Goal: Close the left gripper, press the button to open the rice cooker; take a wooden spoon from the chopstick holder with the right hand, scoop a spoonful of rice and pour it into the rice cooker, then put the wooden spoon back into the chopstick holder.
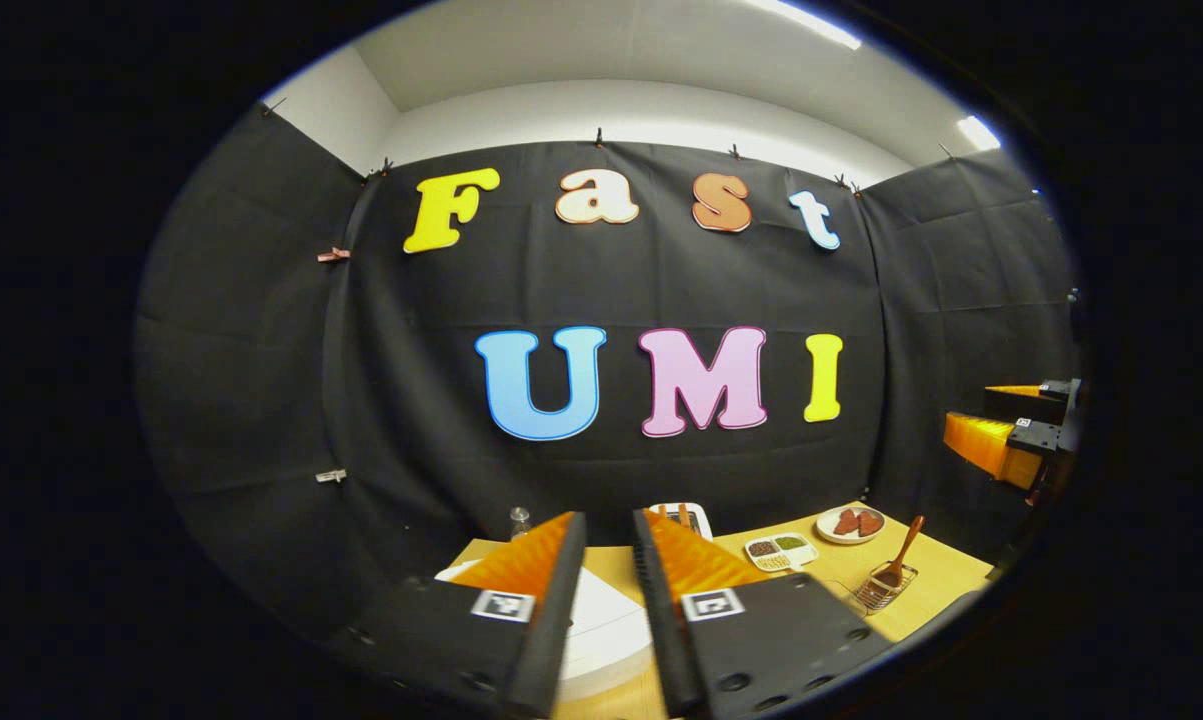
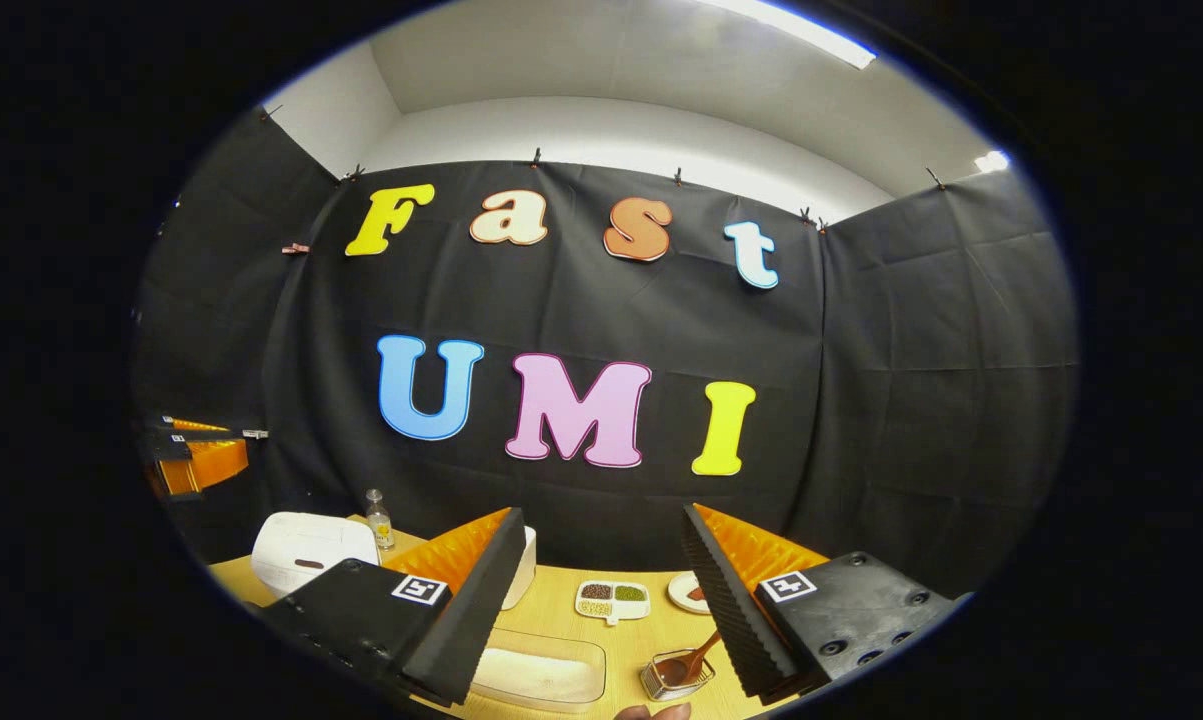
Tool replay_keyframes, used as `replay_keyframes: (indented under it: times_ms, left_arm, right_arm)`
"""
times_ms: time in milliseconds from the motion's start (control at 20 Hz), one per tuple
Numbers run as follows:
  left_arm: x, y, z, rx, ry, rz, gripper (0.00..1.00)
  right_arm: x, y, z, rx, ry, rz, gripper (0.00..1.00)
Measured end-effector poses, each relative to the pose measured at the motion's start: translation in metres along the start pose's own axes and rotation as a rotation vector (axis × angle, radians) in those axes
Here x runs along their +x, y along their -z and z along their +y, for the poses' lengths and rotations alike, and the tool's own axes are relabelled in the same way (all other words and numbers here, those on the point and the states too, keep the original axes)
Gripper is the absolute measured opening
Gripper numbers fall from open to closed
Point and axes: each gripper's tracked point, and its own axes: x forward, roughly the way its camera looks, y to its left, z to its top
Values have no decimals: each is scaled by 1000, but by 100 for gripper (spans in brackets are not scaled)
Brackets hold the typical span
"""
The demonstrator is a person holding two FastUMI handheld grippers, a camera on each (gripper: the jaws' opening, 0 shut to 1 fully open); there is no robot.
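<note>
Both grippers are hovering high above the table, the left gripper standing narrowly parted over the rice cooker, the right gripper spread wide. The wooden spoon is resting in the wire holder just right of the rice tray, whose near edge is cut off.

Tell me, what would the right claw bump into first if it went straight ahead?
Probably the black cloth wall behind the table. The right claw points above the divided white snack dish, though depth is hard to judge.
</note>
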Motion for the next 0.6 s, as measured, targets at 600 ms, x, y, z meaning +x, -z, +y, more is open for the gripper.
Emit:
replay_keyframes:
  times_ms: [600]
  left_arm:
    - [79,139,57,-153,284,466,7]
  right_arm:
    - [-11,14,-24,-3,62,34,97]
